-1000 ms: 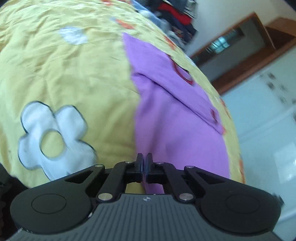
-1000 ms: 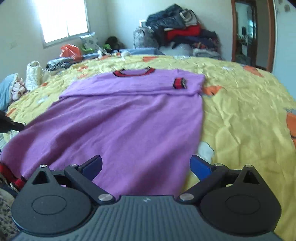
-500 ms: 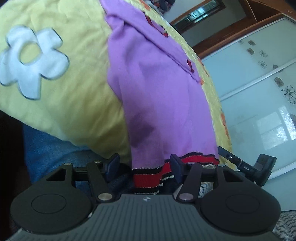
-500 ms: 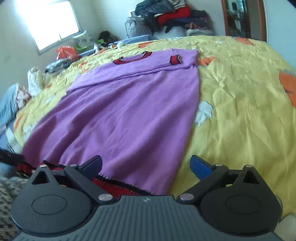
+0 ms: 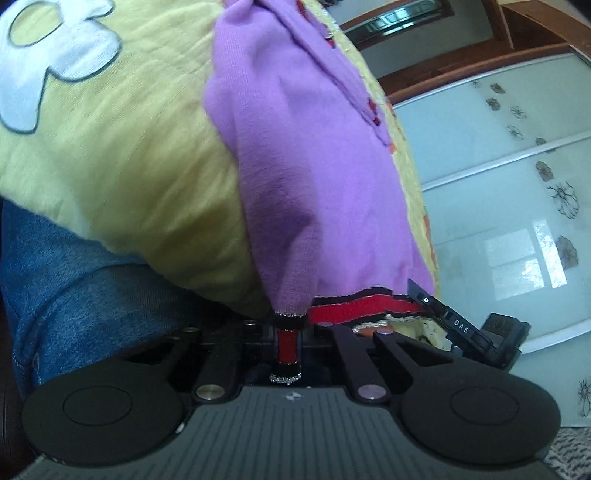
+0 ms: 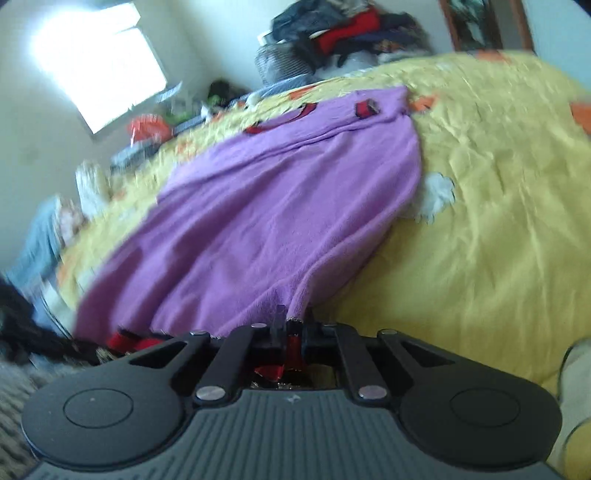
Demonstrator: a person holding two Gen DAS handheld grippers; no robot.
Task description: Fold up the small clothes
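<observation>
A purple sweater (image 6: 280, 206) with red and black trim lies spread on the yellow bedspread (image 6: 498, 221), sleeves folded across its far end. My left gripper (image 5: 288, 332) is shut on the red hem band at the sweater's (image 5: 314, 177) near left corner. My right gripper (image 6: 291, 339) is shut on the hem at the near right corner, and the cloth bunches up into it. The right gripper (image 5: 465, 328) also shows at the right of the left wrist view.
A pile of clothes (image 6: 347, 33) sits beyond the bed's far end. Bags and clutter (image 6: 147, 125) lie under the bright window. A blue blanket (image 5: 74, 288) hangs below the bedspread. Glass wardrobe doors (image 5: 517, 184) stand to the right.
Both grippers dropped to the sweater's near hem and closed on it, the left at one corner and the right at the other. The hem now bunches into both.
</observation>
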